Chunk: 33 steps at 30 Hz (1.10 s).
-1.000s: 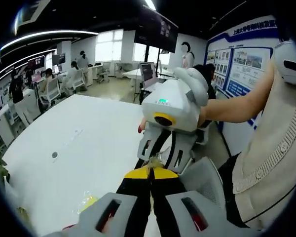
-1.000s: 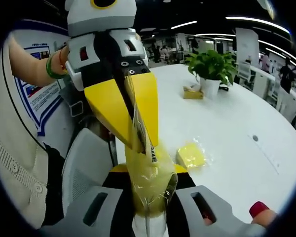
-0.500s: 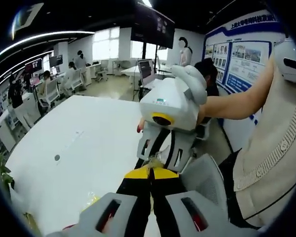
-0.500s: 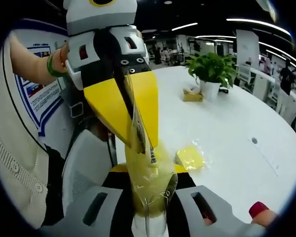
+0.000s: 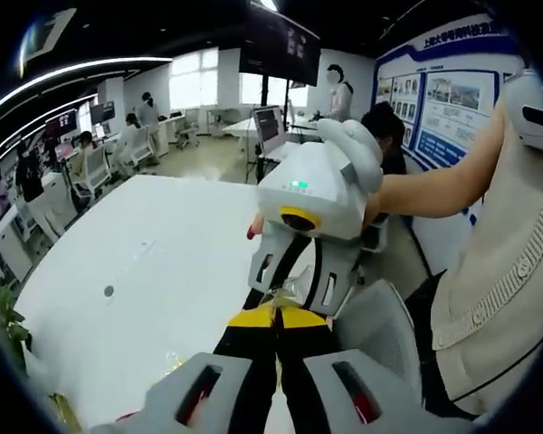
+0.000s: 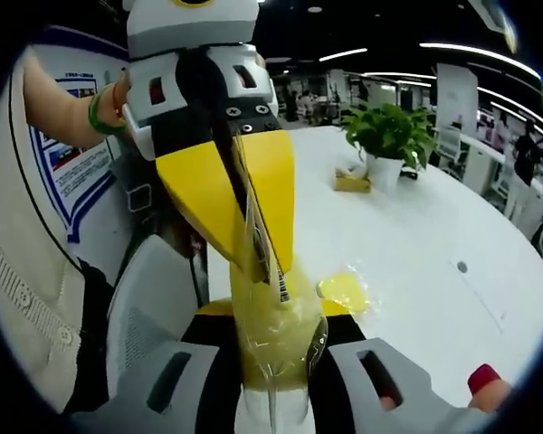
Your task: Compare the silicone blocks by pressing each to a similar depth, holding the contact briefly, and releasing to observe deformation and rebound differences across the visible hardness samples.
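Note:
A clear plastic bag (image 6: 276, 336) with a yellow silicone block inside hangs in the air between both grippers. My right gripper (image 6: 271, 312) is shut on the bag's lower part. In the right gripper view my left gripper (image 6: 266, 269) comes down from the top, its yellow jaws shut on the bag's upper edge by a barcode label. In the left gripper view my left gripper (image 5: 276, 313) is shut on a crumpled bit of the bag (image 5: 286, 291), with the white right gripper (image 5: 294, 280) facing it close ahead. A second bagged yellow block (image 6: 344, 291) lies on the white table (image 6: 416, 235).
A potted plant (image 6: 389, 134) and a small yellow object (image 6: 353, 183) stand at the table's far side. A light grey chair (image 6: 149, 303) sits below the grippers at the table's edge. The person's arm (image 5: 434, 190) reaches in from the right. Desks and people are far behind.
Both grippers keep their hold on the bag. The views have shifted only slightly with the hands.

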Each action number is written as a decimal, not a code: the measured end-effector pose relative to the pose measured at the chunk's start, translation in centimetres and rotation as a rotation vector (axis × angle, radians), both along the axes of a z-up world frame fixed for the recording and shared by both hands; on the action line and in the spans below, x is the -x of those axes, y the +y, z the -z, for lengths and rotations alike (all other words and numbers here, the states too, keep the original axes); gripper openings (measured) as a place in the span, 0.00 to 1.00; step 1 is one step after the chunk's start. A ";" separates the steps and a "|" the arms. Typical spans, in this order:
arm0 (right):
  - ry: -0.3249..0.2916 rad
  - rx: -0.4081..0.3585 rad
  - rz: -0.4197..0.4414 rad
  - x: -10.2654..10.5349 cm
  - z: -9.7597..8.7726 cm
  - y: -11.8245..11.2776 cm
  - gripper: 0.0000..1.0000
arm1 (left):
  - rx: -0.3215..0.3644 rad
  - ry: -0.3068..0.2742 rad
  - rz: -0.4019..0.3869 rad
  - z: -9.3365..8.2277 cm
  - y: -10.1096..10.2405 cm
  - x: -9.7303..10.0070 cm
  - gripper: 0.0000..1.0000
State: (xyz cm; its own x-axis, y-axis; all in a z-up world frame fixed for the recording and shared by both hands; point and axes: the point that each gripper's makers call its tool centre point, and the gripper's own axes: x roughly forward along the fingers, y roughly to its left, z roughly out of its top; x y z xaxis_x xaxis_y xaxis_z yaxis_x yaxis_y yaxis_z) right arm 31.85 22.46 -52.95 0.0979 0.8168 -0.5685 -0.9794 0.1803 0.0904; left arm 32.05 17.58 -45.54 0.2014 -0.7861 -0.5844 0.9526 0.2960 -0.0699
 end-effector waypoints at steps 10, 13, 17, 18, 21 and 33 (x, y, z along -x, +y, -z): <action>0.022 0.003 0.000 -0.1 0.3 -0.1 0.25 | -0.010 0.021 -0.002 0.8 0.0 -0.1 0.00; 0.019 0.000 0.006 -0.2 0.2 0.0 0.26 | -0.013 0.031 -0.013 1.0 0.0 -0.2 0.00; 0.024 -0.009 0.008 -0.3 0.4 0.0 0.27 | -0.009 0.049 -0.018 1.3 0.2 -0.2 0.00; 0.023 -0.009 0.004 -0.2 0.4 0.1 0.27 | -0.010 0.052 -0.018 1.4 0.2 -0.1 0.00; 0.026 -0.011 -0.002 0.0 0.5 0.1 0.27 | -0.014 0.057 -0.015 1.6 0.2 0.0 0.00; 0.017 -0.020 0.011 0.5 1.3 0.1 0.47 | -0.039 0.117 -0.033 3.9 0.2 0.1 0.00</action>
State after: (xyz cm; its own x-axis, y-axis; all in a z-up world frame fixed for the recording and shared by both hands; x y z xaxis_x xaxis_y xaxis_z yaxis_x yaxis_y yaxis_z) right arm 31.38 22.56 -54.29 0.0972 0.8271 -0.5536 -0.9758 0.1887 0.1106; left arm 31.94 17.74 -49.39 0.1552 -0.7561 -0.6357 0.9282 0.3319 -0.1682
